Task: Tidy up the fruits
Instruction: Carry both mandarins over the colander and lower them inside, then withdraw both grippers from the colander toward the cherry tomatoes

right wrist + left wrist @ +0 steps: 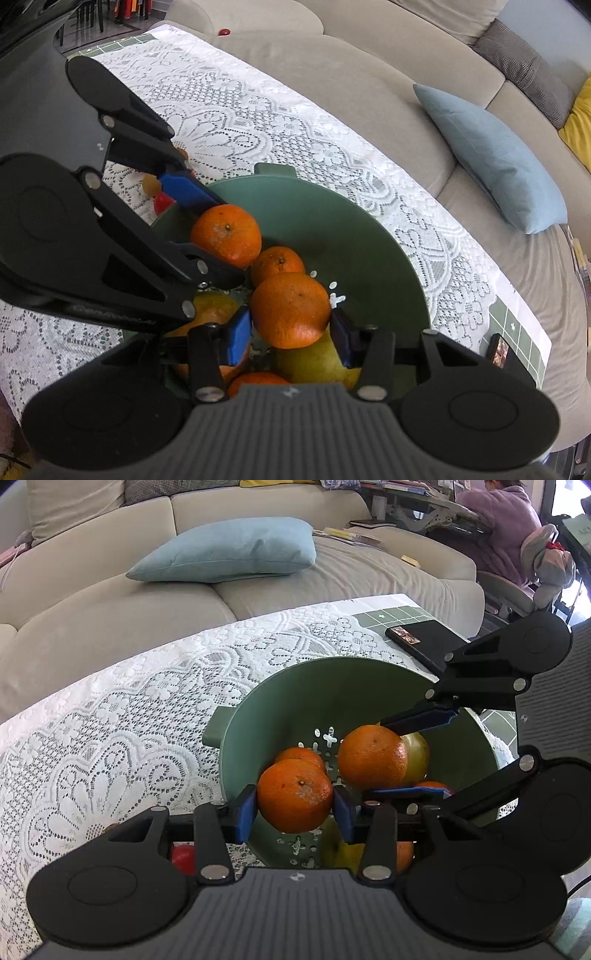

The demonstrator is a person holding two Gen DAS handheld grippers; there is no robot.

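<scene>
A green colander bowl (295, 686) (354, 236) stands on the lace-covered table and holds several oranges and a yellow-green fruit (417, 757) (314, 362). My left gripper (294, 806) is shut on an orange (295, 794) above the bowl's near rim; it also shows in the right wrist view (225, 236). My right gripper (291, 332) is shut on another orange (291, 310) over the bowl's middle, seen from the left wrist view (371, 757) between its fingers. A third orange (279, 262) (301, 755) lies in the bowl.
A red fruit (183, 858) (164, 202) and a small brownish fruit (150, 184) lie on the lace cloth (129, 716) beside the bowl. A black phone (424, 640) lies at the table's far right. A sofa with a blue cushion (229, 550) is behind.
</scene>
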